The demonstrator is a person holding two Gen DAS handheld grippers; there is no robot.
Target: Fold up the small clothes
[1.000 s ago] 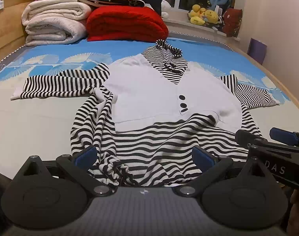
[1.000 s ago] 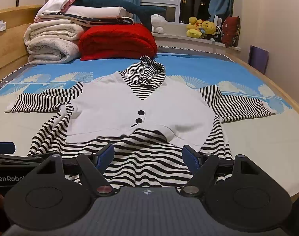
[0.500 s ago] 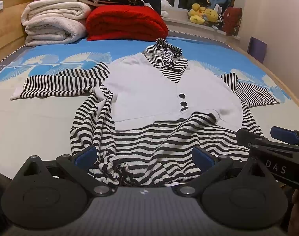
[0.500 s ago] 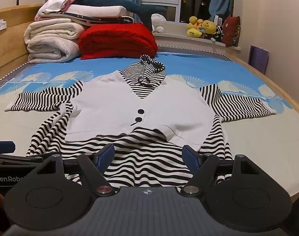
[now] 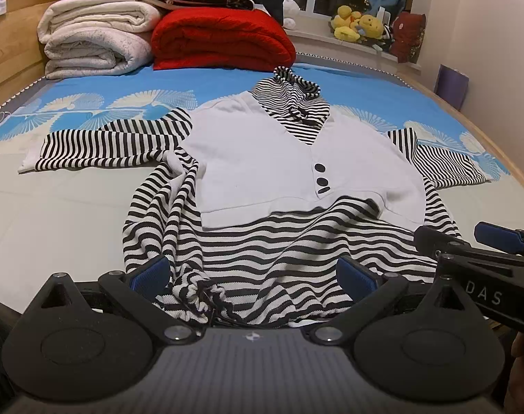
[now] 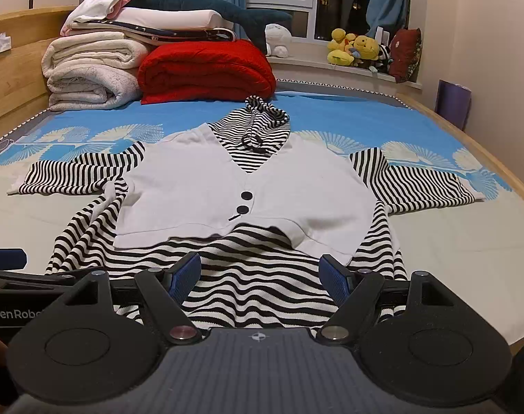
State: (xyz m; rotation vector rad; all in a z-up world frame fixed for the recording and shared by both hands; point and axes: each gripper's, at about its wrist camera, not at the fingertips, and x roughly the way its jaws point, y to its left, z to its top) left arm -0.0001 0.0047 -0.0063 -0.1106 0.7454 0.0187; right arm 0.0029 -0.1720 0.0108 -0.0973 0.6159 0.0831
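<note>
A black-and-white striped hooded top (image 5: 282, 241) with a white vest front (image 5: 289, 165) lies spread flat across the middle of the frame on the bed (image 5: 55, 207), sleeves out to both sides, its hem bunched at lower centre. The left gripper (image 5: 253, 272) and right gripper (image 6: 260, 270) both sit at that hem, fingers spread apart, grasping nothing. A red quilt (image 5: 220, 39) and rolled cream blankets (image 5: 96, 41) fill the upper left.

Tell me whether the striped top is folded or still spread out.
Spread out. The striped top lies flat on the bed, both sleeves out sideways; only its left edge is bunched. Both grippers are open.
</note>
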